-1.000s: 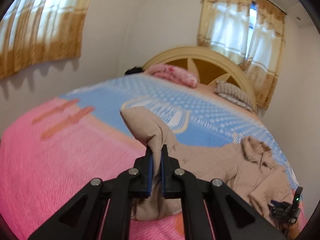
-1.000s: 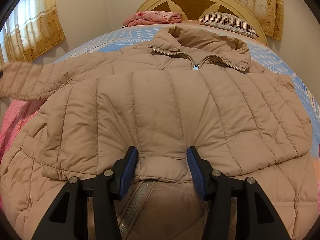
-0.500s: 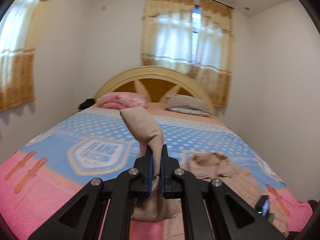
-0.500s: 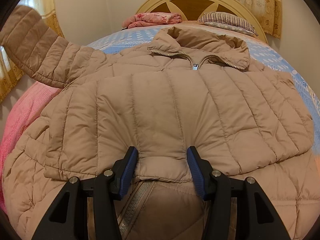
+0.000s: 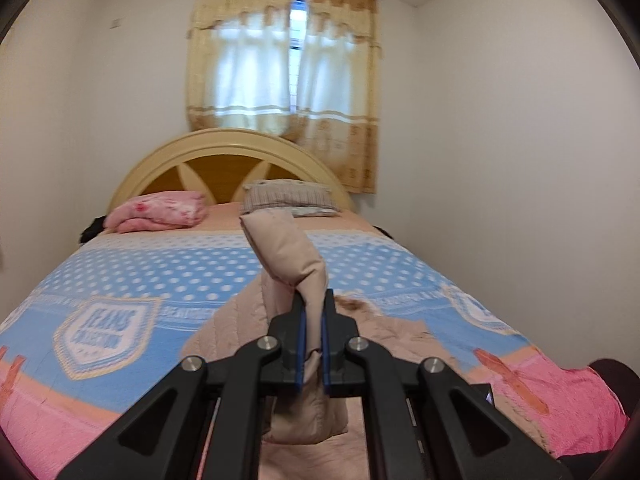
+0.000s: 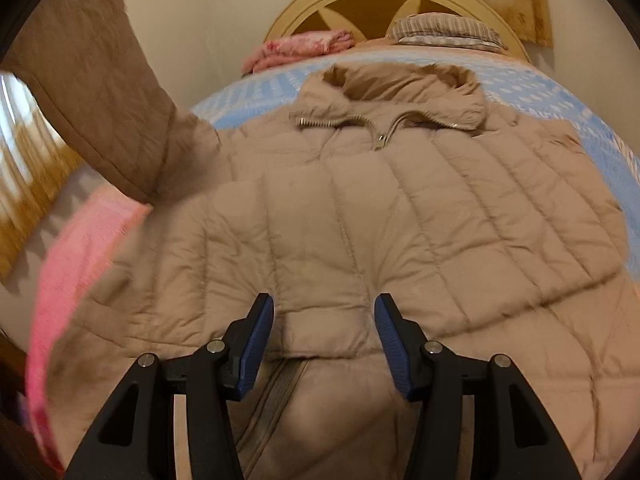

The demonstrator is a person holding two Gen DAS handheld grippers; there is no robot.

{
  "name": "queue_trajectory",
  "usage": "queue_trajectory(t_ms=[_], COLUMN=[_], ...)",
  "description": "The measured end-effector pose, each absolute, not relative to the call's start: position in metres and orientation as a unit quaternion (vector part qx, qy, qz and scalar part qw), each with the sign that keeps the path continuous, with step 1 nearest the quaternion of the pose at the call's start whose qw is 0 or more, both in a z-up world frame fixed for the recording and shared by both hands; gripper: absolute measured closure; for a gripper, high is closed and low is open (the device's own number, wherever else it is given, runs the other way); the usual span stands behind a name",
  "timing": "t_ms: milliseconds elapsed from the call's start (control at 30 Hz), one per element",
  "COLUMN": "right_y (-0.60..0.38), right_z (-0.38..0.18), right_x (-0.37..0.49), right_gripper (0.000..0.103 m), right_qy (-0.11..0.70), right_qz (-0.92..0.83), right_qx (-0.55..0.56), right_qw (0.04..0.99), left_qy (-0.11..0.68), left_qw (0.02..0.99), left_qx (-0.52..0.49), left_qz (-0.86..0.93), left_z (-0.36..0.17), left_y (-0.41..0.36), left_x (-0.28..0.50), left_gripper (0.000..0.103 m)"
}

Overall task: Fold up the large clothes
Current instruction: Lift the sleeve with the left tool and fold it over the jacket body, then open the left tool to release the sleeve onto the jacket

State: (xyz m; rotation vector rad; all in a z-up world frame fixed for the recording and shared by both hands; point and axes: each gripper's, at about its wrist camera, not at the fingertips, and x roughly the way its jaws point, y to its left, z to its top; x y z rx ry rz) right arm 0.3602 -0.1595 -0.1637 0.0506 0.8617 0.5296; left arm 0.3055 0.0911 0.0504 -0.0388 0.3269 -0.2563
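- Mid sleeve-fold, I'd say: left claw (image 5: 313, 344) is clamped tight on the cuff of the sleeve (image 5: 289, 254), which is held up above the bed (image 5: 168, 276).
- The puffer jacket (image 6: 360, 216) lies flat, front up, zip closed, collar toward the headboard (image 5: 224, 156).
- Right claw (image 6: 324, 346) has its jaws apart, straddling a puffed bit of the hem. Can't tell if the pads actually bite.
- Next move probably: carry the sleeve across the chest and lay it flat, hem kept pinned.
- Folded pink blanket (image 5: 158, 210) and striped pillow (image 5: 290, 196) sit up by the headboard, well out of the way.
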Motion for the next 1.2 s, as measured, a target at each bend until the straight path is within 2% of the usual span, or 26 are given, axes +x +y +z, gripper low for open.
queue_trajectory(t_ms=[200, 400, 567, 1000, 1133, 1167, 1200], right_y=[-0.2, -0.233, -0.246, -0.263, -0.269, -0.27, -0.27], right_z=[-0.146, -0.136, -0.141, -0.167, -0.172, -0.172, -0.173], right_x=[0.34, 0.323, 0.318, 0.313, 0.312, 0.312, 0.312], right_gripper=[0.049, 0.049, 0.049, 0.049, 0.049, 0.049, 0.049], right_qy=[0.39, 0.366, 0.359, 0.365, 0.362, 0.363, 0.364], right_qz=[0.229, 0.211, 0.202, 0.19, 0.188, 0.188, 0.188], right_qx=[0.057, 0.095, 0.106, 0.142, 0.16, 0.163, 0.165], right_qw=[0.89, 0.902, 0.905, 0.9, 0.899, 0.898, 0.897], left_qy=[0.183, 0.227, 0.258, 0.306, 0.321, 0.322, 0.32], left_qw=[0.969, 0.956, 0.945, 0.931, 0.924, 0.924, 0.925], left_qx=[-0.013, 0.004, 0.004, 0.091, 0.081, 0.076, 0.064], left_qz=[-0.168, -0.186, -0.199, -0.178, -0.191, -0.192, -0.196], left_z=[0.033, -0.008, -0.036, -0.112, -0.121, -0.118, -0.111], left_y=[0.047, 0.003, -0.023, -0.065, -0.07, -0.069, -0.067], left_x=[0.318, 0.328, 0.338, 0.356, 0.359, 0.359, 0.356], left_gripper=[0.097, 0.097, 0.097, 0.096, 0.088, 0.077, 0.054])
